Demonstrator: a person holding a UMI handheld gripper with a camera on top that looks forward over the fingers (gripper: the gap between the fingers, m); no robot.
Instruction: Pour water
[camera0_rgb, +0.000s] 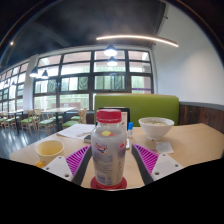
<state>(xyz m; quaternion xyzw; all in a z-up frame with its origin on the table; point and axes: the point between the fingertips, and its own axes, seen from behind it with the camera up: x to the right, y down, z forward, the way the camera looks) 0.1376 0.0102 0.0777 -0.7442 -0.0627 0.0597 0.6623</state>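
Currently a red-capped water bottle (108, 150) is gripped upright between the gripper (108, 163) fingers. Carrying is in hand; next, tilting over the yellow cup (49, 151), near left, is called for.

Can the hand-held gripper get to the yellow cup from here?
Probably not directly: the hand-held gripper has the bottle between its fingers, seemingly gripped. The yellow cup stands off to the side on the table, with nothing else blocking it.
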